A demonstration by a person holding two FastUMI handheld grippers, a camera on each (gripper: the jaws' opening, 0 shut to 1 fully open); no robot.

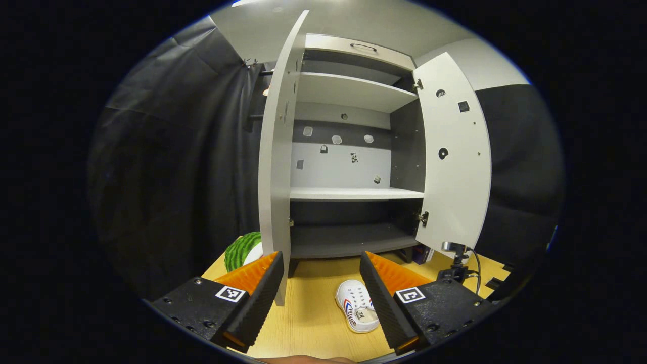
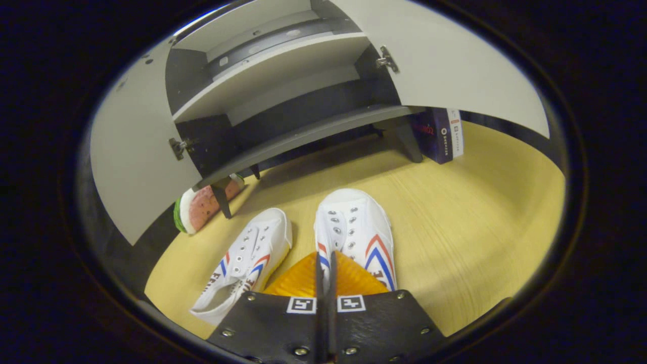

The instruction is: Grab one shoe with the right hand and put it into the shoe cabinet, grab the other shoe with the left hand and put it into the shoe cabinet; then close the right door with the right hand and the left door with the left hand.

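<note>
Right gripper pinches the right shoe's wall at 6 o'clock; a thin hold could slip. Left gripper gapes, holding nothing.

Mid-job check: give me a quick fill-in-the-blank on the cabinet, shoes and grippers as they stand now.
1. Both shoe cabinet doors stand ___.
2. The left shoe and right shoe sit on the ___.
3. The right gripper has its fingers ___ above the right shoe.
4. The left gripper has its fingers ___.

Missing words: open; floor; shut; open
</note>
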